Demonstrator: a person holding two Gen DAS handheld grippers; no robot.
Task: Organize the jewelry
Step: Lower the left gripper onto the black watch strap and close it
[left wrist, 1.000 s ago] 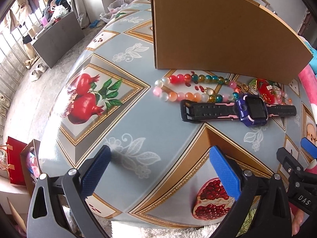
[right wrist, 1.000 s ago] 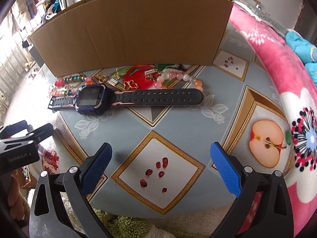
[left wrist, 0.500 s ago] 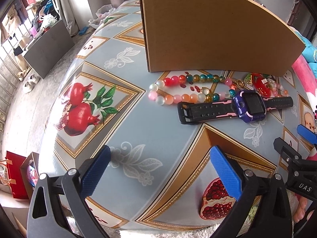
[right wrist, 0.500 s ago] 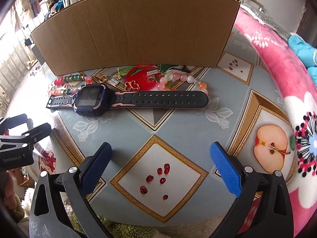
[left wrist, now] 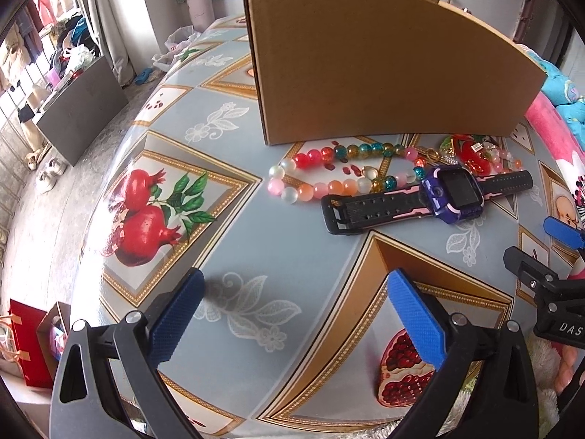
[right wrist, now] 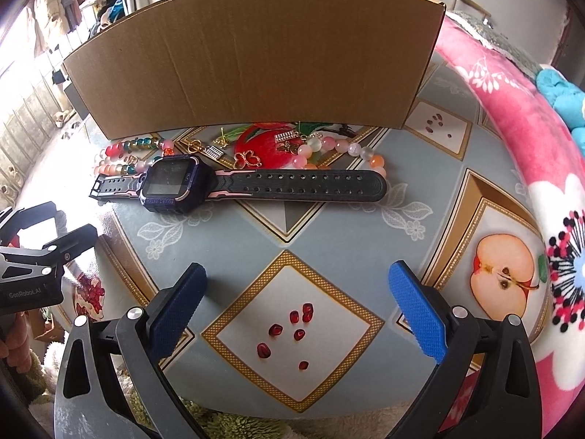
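My left gripper point(left wrist: 296, 311) spread wide, empty, above table point(left wrist: 226, 241). My right gripper point(right wrist: 298, 303) same. Cardboard box point(right wrist: 252, 58) interior hidden; watch point(right wrist: 175, 184), bead bracelets point(left wrist: 329, 173) lie outside it.

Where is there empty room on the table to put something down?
Bare tablecloth lies between the watch and both open grippers, right and left. It is crowded along the cardboard box, where bead bracelets and gold charms sit.
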